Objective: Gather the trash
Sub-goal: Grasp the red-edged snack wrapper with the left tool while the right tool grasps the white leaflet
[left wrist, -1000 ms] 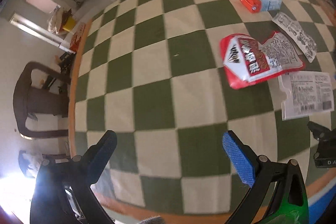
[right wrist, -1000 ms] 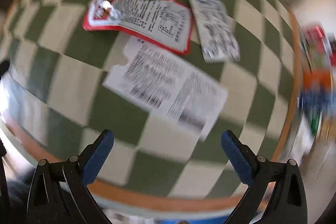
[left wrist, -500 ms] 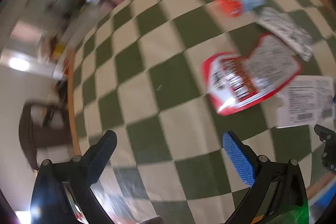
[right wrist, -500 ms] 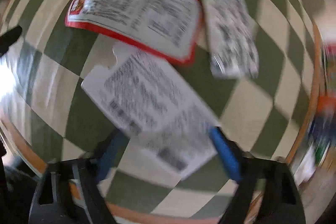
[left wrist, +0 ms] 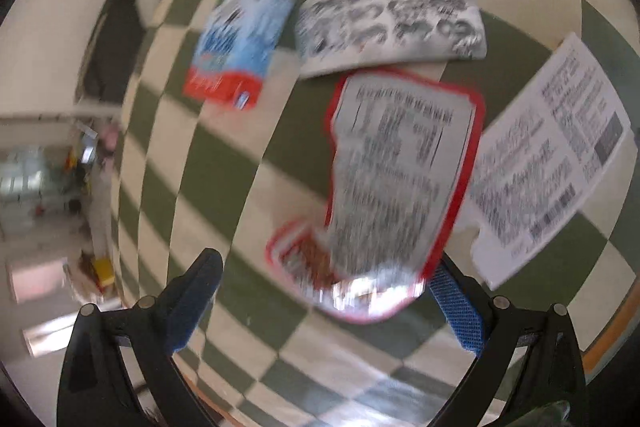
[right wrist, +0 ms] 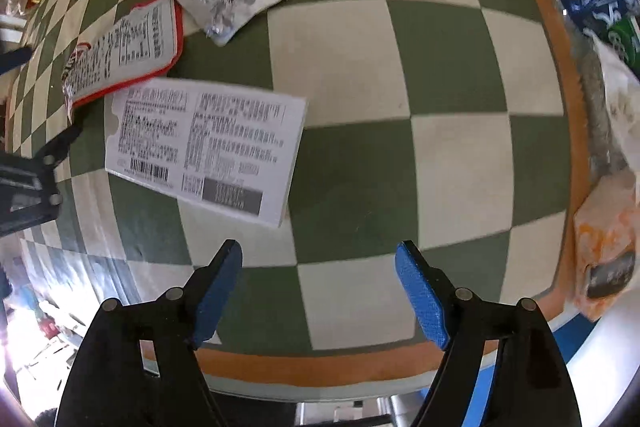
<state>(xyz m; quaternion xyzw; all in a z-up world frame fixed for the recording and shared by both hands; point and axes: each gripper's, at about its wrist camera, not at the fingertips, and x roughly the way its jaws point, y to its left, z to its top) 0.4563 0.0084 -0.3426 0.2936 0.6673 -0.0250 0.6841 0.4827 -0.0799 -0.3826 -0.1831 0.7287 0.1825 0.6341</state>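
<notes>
While the red-edged wrapper (left wrist: 400, 183) lay just ahead of the wide-open left gripper (left wrist: 324, 307), the white printed card (right wrist: 208, 147) sat ahead-left of the empty, opening right gripper (right wrist: 320, 295) on the checkered tablecloth (right wrist: 400, 67).

The red-edged packet (left wrist: 400, 183) is smeared by motion blur, its print unreadable (perhaps a nutrition table); the clutter (right wrist: 600, 75) beyond the table rim is cropped.
</notes>
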